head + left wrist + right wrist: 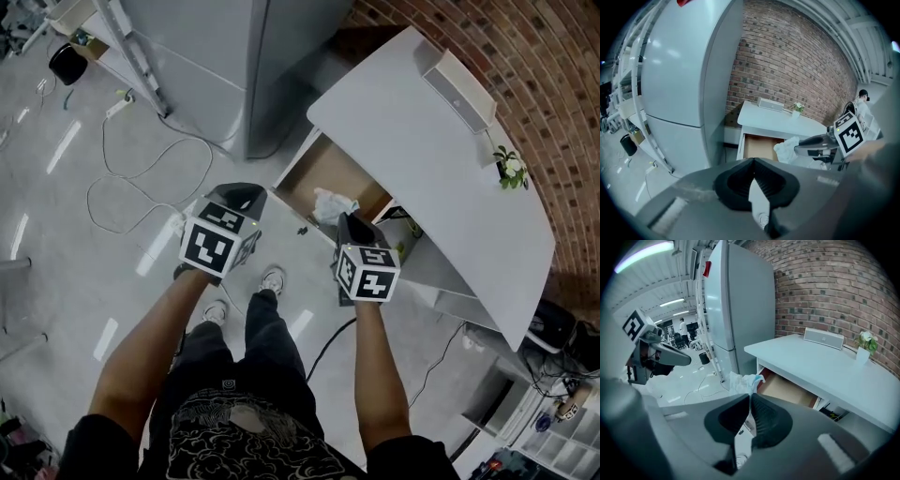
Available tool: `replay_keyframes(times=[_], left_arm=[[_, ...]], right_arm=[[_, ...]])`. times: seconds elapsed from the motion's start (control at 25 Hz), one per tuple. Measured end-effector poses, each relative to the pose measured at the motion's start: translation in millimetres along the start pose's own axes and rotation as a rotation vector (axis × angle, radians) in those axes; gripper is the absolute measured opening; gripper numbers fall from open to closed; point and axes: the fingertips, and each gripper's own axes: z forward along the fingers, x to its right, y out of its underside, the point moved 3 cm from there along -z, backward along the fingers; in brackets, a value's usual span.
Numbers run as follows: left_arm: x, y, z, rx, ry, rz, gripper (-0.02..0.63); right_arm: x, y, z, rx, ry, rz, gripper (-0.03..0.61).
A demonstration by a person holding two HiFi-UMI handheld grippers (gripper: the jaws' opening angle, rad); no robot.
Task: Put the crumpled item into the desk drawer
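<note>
A crumpled white item (333, 204) hangs from the tip of my right gripper (349, 221), which is shut on it just over the front edge of the open desk drawer (319, 169). In the right gripper view the crumpled item (743, 381) sticks out beyond the closed jaws, with the drawer's brown bottom (787, 389) behind it. The left gripper view shows the same white item (787, 149) at the drawer (761, 146). My left gripper (242, 199) is shut and empty, held left of the drawer over the floor.
The white desk (441, 169) carries a flat white box (457, 89) and a small plant (511, 169). A tall grey cabinet (216, 56) stands left of the drawer. Cables (141, 178) lie on the floor. The person's shoes (270, 279) are below the drawer front.
</note>
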Motion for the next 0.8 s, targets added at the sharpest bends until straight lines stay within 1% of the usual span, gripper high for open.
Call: replay_keyframes(times=[0.44, 0.6, 0.8], left_arm=[[-1.7, 12.2, 48.3, -0.055, -0.032, -0.027, 0.000], [-4.2, 21.9, 62.9, -0.074, -0.047, -0.056, 0.000], [-5.1, 30.4, 83.1, -0.092, -0.054, -0.073, 0.000]], right_arm=[[20.5, 20.2, 57.3, -0.067, -0.079, -0.027, 0.017], [30.2, 29.9, 78.9, -0.093, -0.093, -0.046, 0.017], [40.4, 42.1, 103.9, -0.127, -0.111, -0.069, 0.017]])
